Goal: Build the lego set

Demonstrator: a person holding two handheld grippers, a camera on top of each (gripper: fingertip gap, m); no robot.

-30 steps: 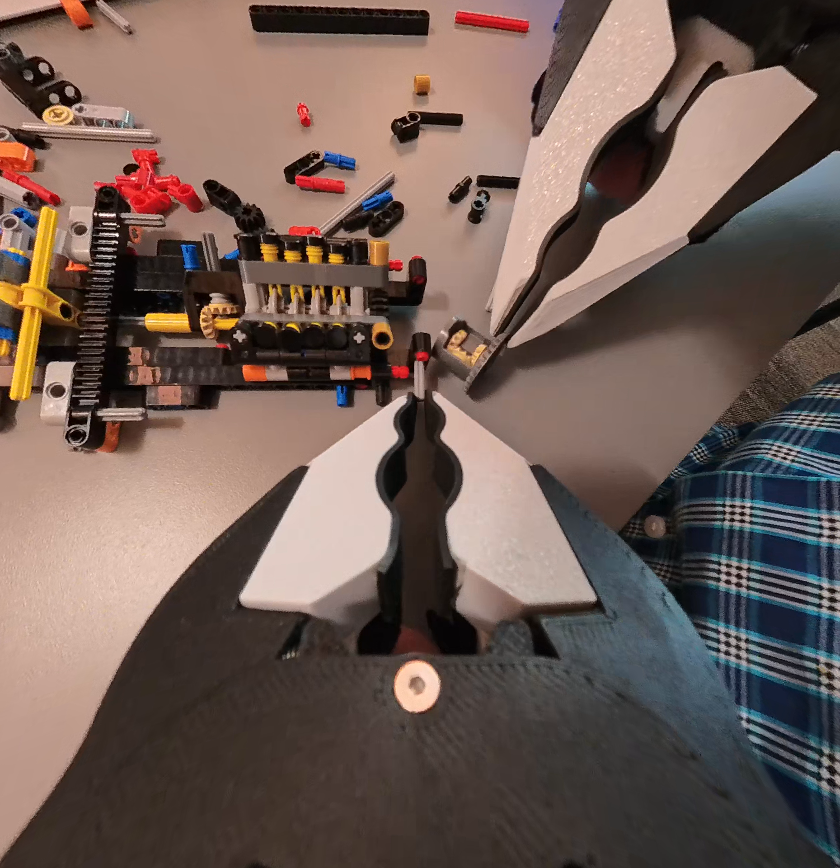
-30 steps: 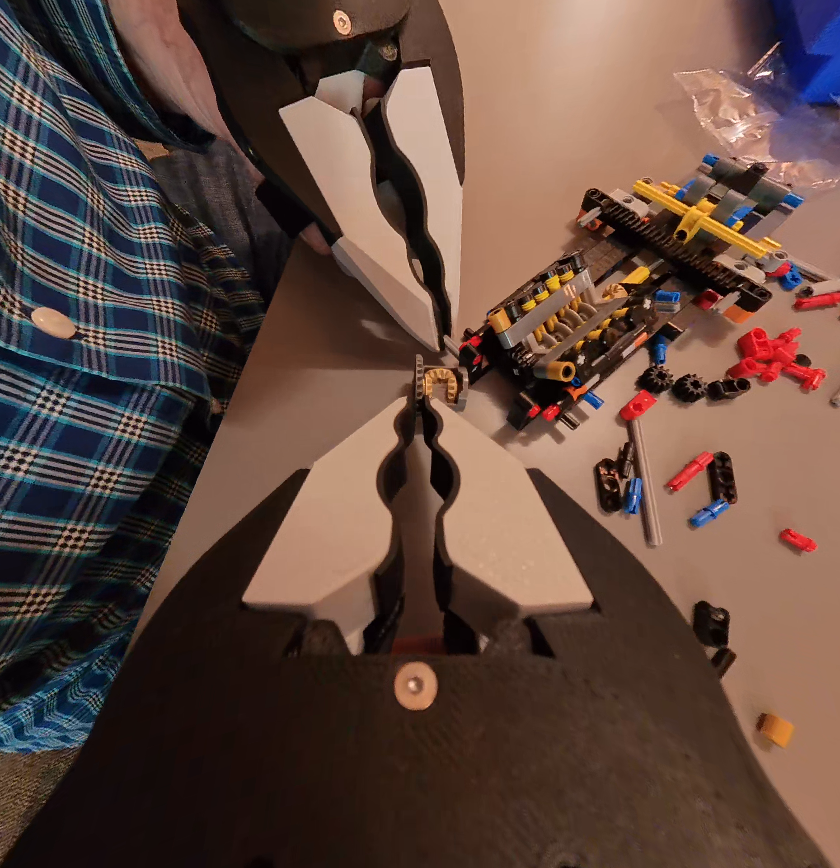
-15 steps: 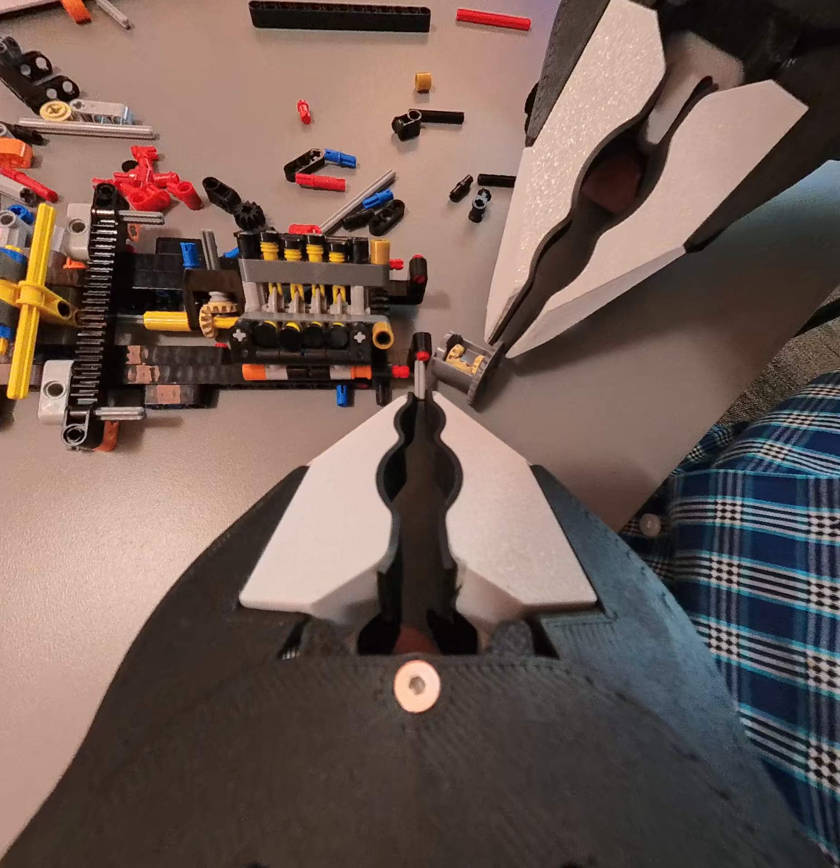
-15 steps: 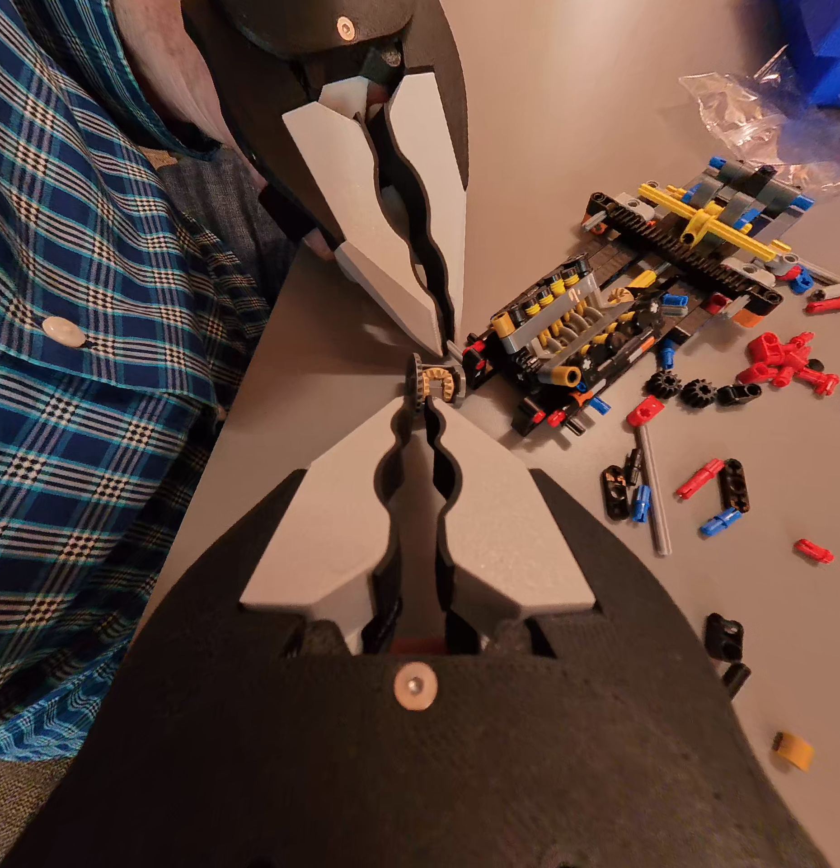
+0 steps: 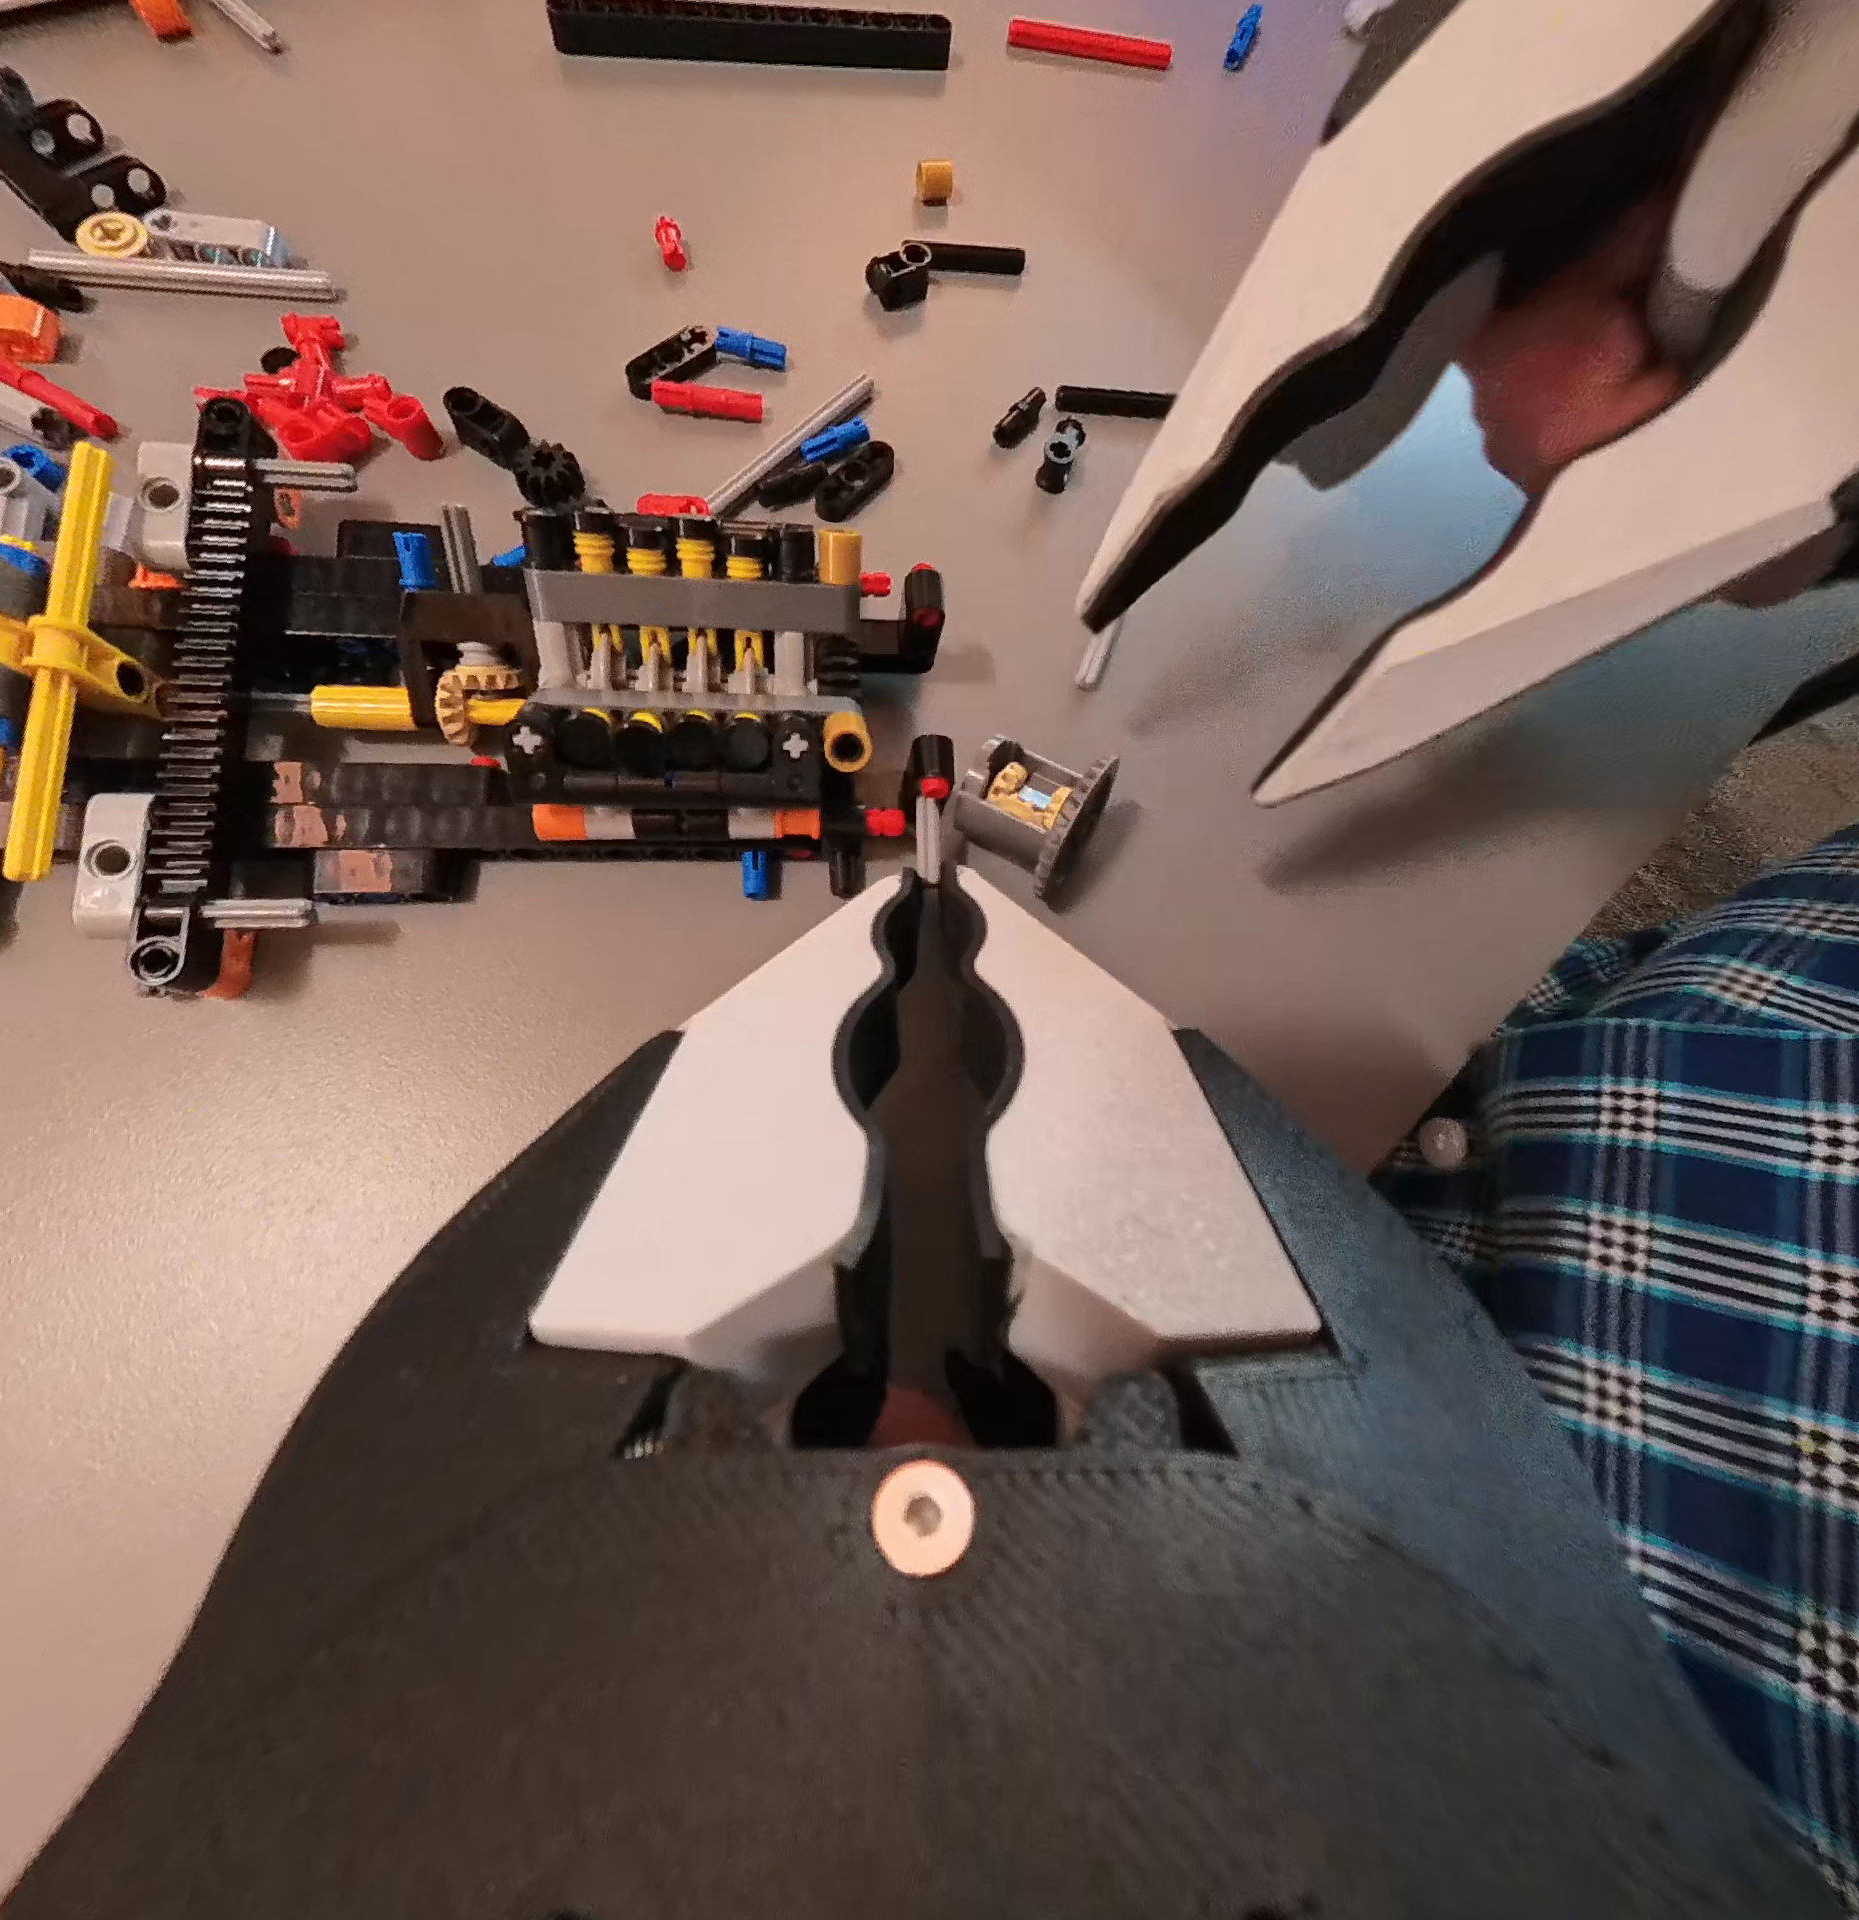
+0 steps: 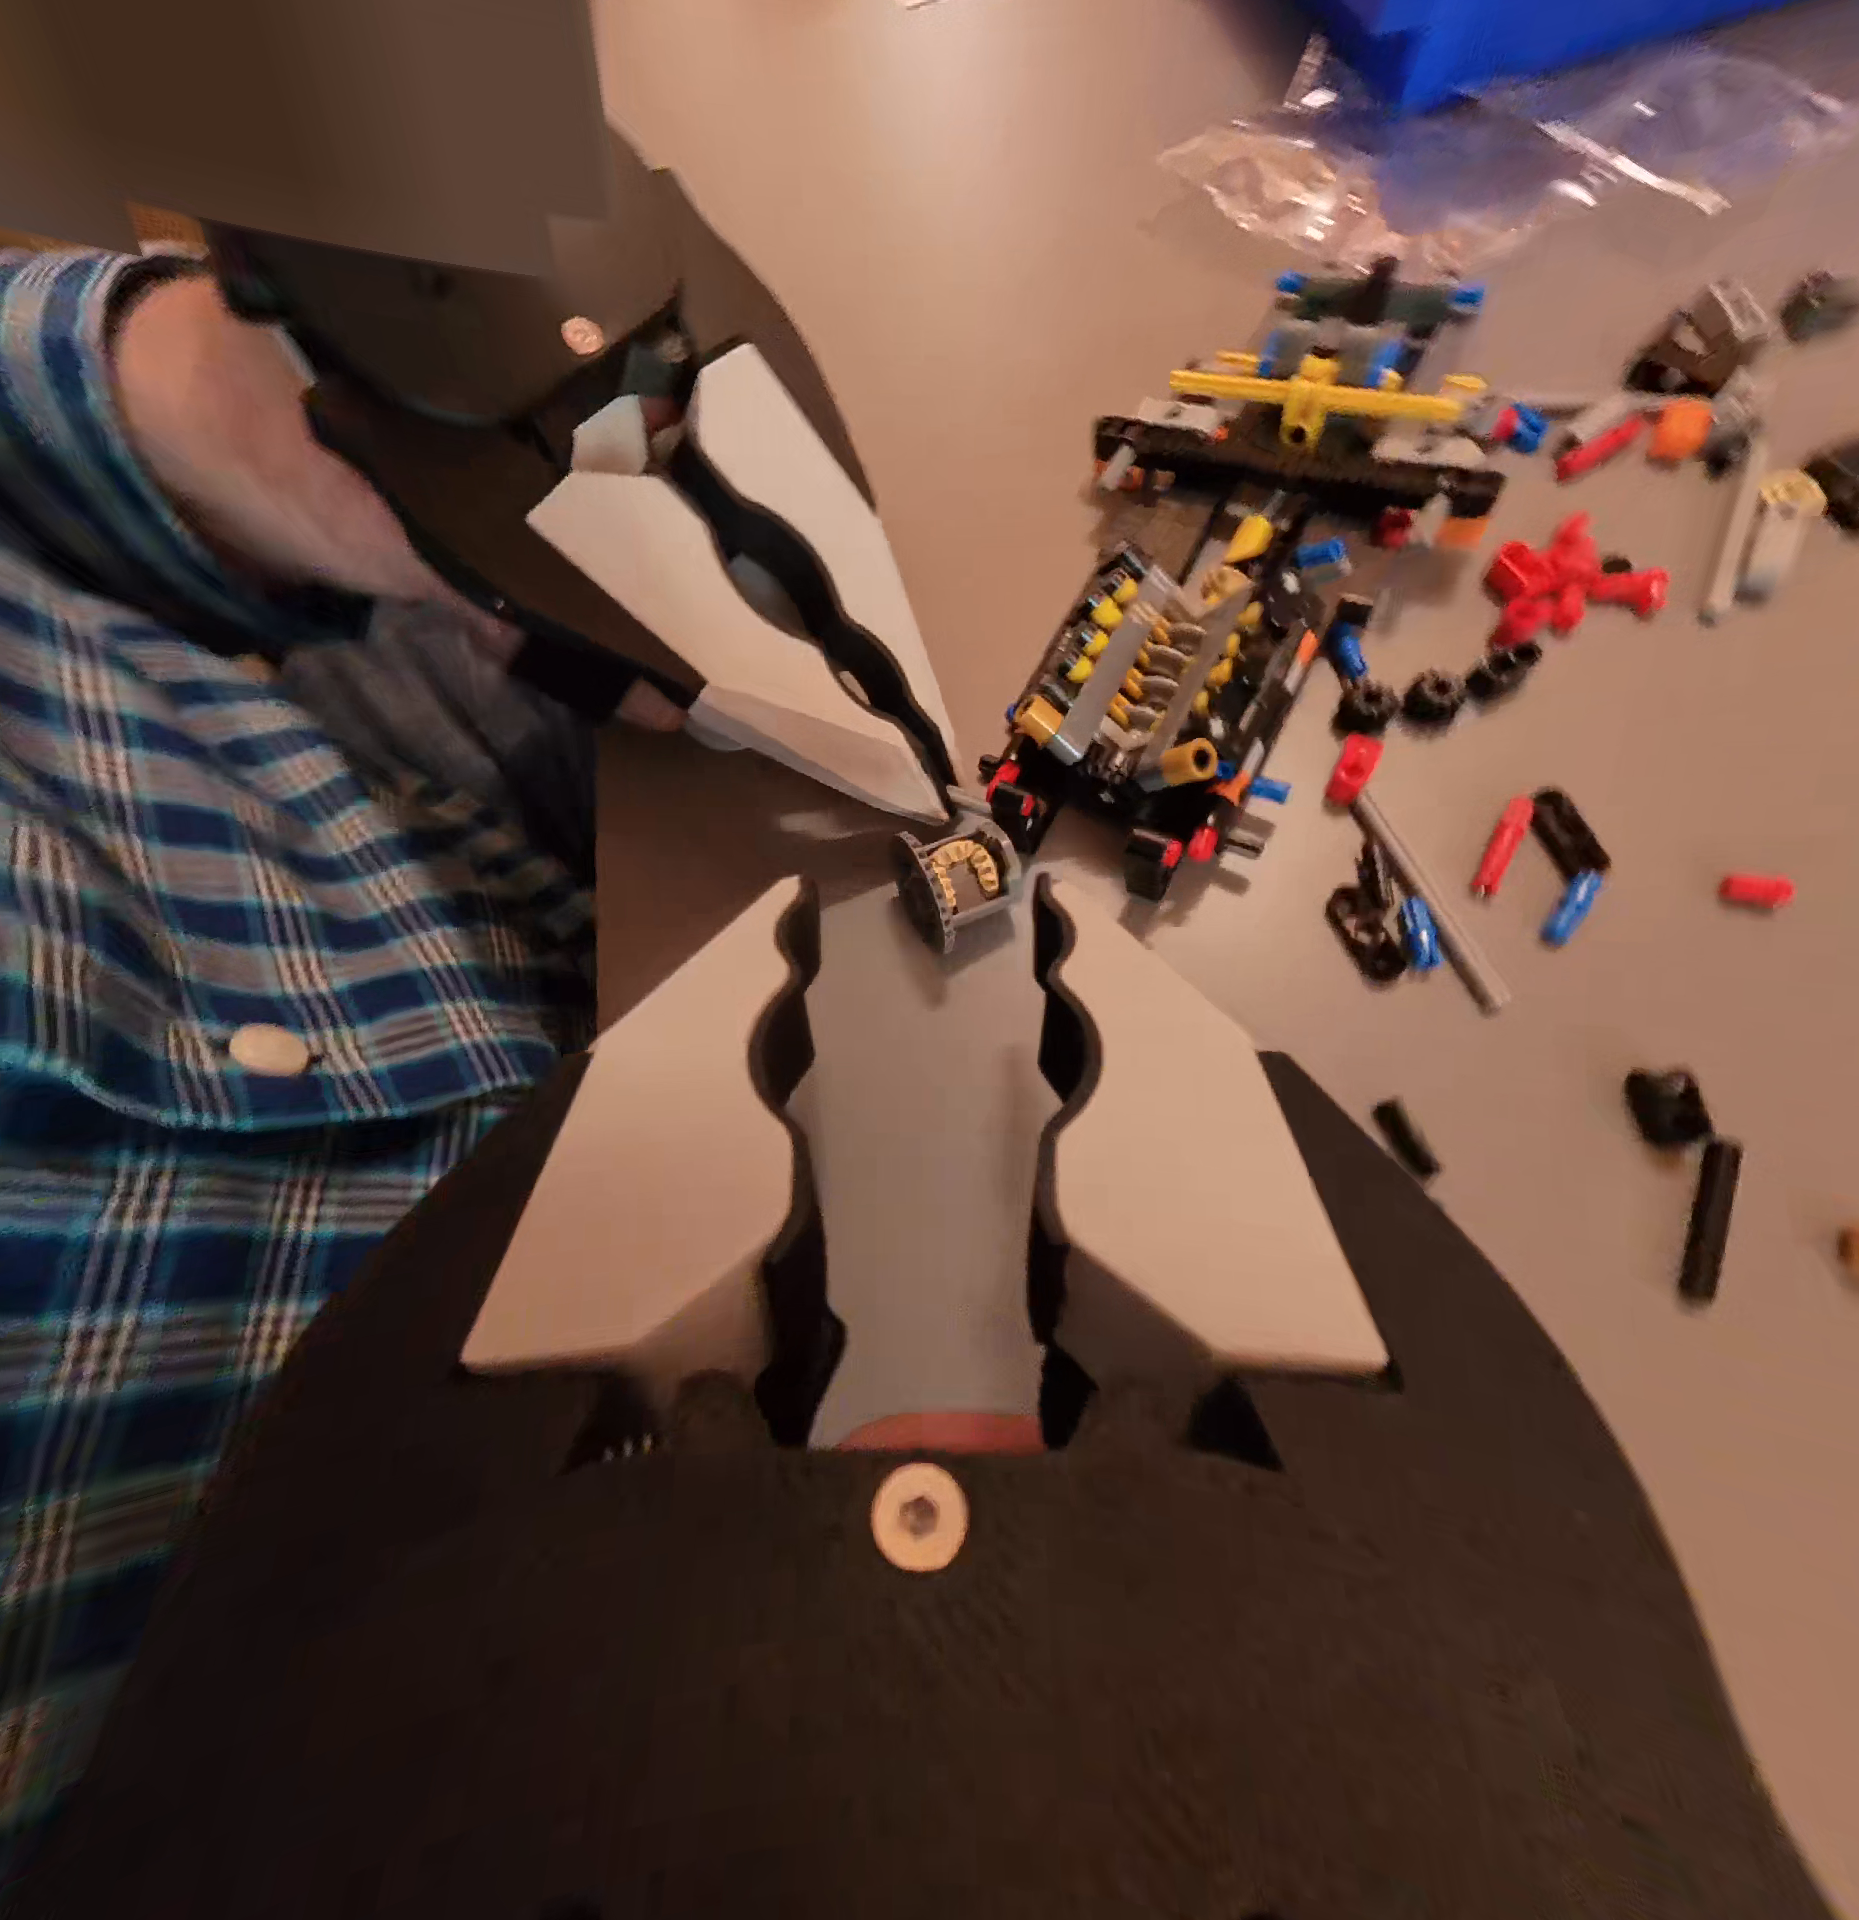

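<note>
The partly built lego chassis (image 5: pixel 592 707) lies on the grey table, with its yellow-piston engine block toward me. My left gripper (image 5: pixel 930 883) is shut on a thin grey axle (image 5: pixel 930 836) that runs into a black-and-red connector at the chassis's near end. A grey differential housing with tan gears (image 5: pixel 1034 805) lies on the table just right of that axle. My right gripper (image 6: pixel 920 888) is open, with its jaws either side of the differential (image 6: pixel 956 878) and not gripping it. In the left wrist view it hangs open at the upper right (image 5: pixel 1179 707).
Loose red, black and blue pins and axles lie scattered beyond the chassis (image 5: pixel 707 400). A long black beam (image 5: pixel 748 36) and a red axle (image 5: pixel 1089 47) lie at the far edge. A clear plastic bag (image 6: pixel 1476 177) lies beyond the model. A plaid shirt (image 5: pixel 1683 1299) is at the table's edge. The grippers' ends are close to 5 cm from one another.
My right gripper has opened, let go of the differential and drawn back and up. The differential now rests on the table. My left gripper has held still on the axle.
</note>
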